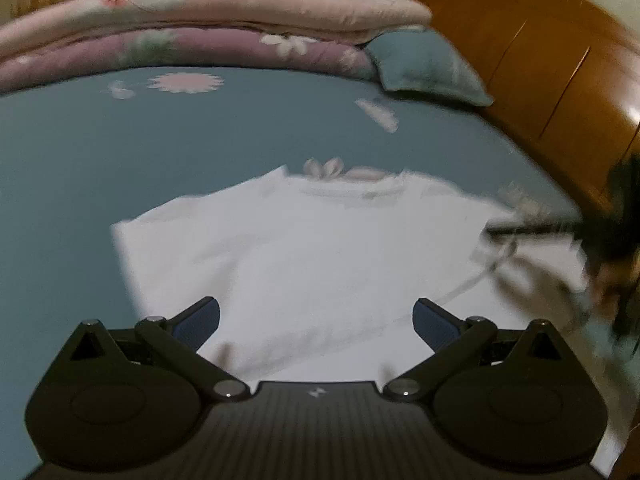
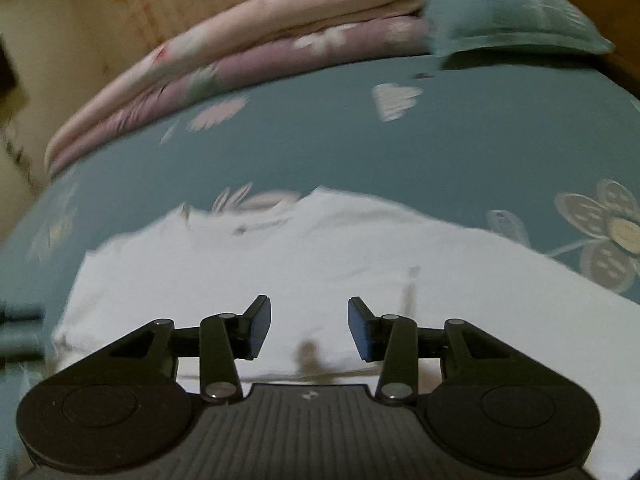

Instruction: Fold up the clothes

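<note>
A white T-shirt (image 1: 304,240) lies flat on the teal flowered bed sheet (image 1: 80,160), neckline toward the far side. My left gripper (image 1: 316,320) hovers above its near part, jaws wide open with nothing between them. In the right wrist view the same white T-shirt (image 2: 320,256) spreads under my right gripper (image 2: 309,326), whose jaws stand partly open and empty above the cloth. The other gripper shows as a dark blur (image 1: 616,232) at the right edge of the left wrist view.
Folded pink and purple quilts (image 1: 200,28) are stacked along the far side of the bed, with a teal pillow (image 1: 424,64) beside them. A wooden headboard (image 1: 540,60) rises at the right. A wall (image 2: 48,40) stands to the left in the right wrist view.
</note>
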